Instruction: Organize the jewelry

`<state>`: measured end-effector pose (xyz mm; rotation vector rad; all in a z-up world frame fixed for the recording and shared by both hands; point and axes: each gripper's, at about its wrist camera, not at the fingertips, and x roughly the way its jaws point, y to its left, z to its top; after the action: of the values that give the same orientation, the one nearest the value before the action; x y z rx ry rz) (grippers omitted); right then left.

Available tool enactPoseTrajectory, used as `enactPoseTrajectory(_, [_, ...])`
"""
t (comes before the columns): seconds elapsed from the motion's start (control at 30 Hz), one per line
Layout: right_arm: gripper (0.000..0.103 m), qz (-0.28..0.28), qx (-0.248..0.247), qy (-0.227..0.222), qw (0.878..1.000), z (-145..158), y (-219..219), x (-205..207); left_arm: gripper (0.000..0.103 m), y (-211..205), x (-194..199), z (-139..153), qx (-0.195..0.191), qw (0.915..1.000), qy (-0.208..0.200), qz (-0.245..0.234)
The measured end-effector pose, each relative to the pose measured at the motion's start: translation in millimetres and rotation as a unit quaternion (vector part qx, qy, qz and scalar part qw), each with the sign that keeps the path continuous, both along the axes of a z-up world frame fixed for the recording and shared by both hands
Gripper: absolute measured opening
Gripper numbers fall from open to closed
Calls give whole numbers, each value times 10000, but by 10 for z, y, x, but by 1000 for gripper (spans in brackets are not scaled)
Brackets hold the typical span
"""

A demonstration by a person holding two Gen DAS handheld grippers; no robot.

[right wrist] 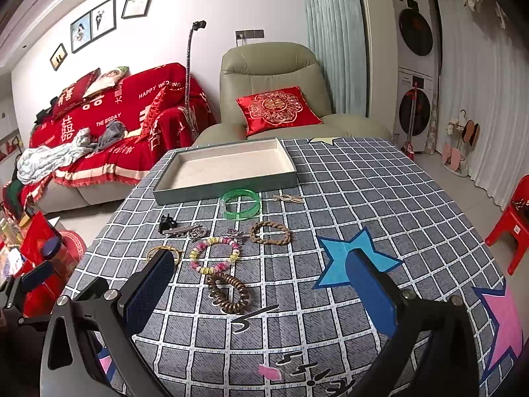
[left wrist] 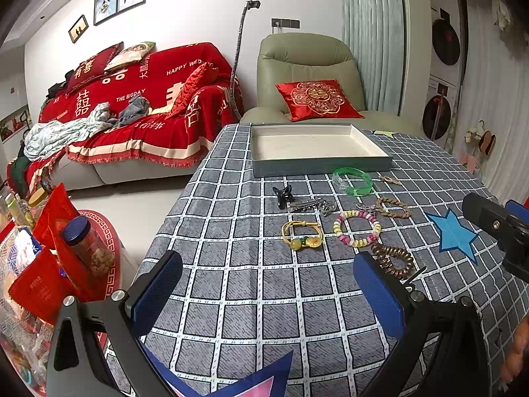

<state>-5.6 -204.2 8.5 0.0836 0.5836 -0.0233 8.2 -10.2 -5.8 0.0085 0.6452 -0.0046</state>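
Observation:
A shallow grey tray [left wrist: 322,165] [right wrist: 228,188] with a cream inside stands empty at the far side of the checked tablecloth. In front of it lie a green bangle [left wrist: 353,180] [right wrist: 240,204], a black hair clip [left wrist: 283,196] [right wrist: 167,223], a silver clip [left wrist: 309,205], a yellow hair tie [left wrist: 301,234], a pastel bead bracelet [left wrist: 357,228] [right wrist: 215,254], a braided brown bracelet [left wrist: 395,207] [right wrist: 270,232] and a brown spiral hair tie [left wrist: 393,259] [right wrist: 228,291]. My left gripper [left wrist: 267,287] and right gripper [right wrist: 261,287] are open and empty, above the near table.
Blue star patches [left wrist: 454,231] [right wrist: 350,254] and a pink one [right wrist: 502,327] are printed on the cloth. A green armchair [left wrist: 307,76] and a red-covered sofa [left wrist: 139,106] stand behind the table. A cluttered stand with a jar [left wrist: 87,244] is at the left, a red stool [right wrist: 510,221] at the right.

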Motion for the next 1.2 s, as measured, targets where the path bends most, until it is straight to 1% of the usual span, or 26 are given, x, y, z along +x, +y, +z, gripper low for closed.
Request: enactPoseTrajectory(1.2, [103,23,30,16,10000,19,9,-32,103,-16,-24,-3,-20,10000,21,-25])
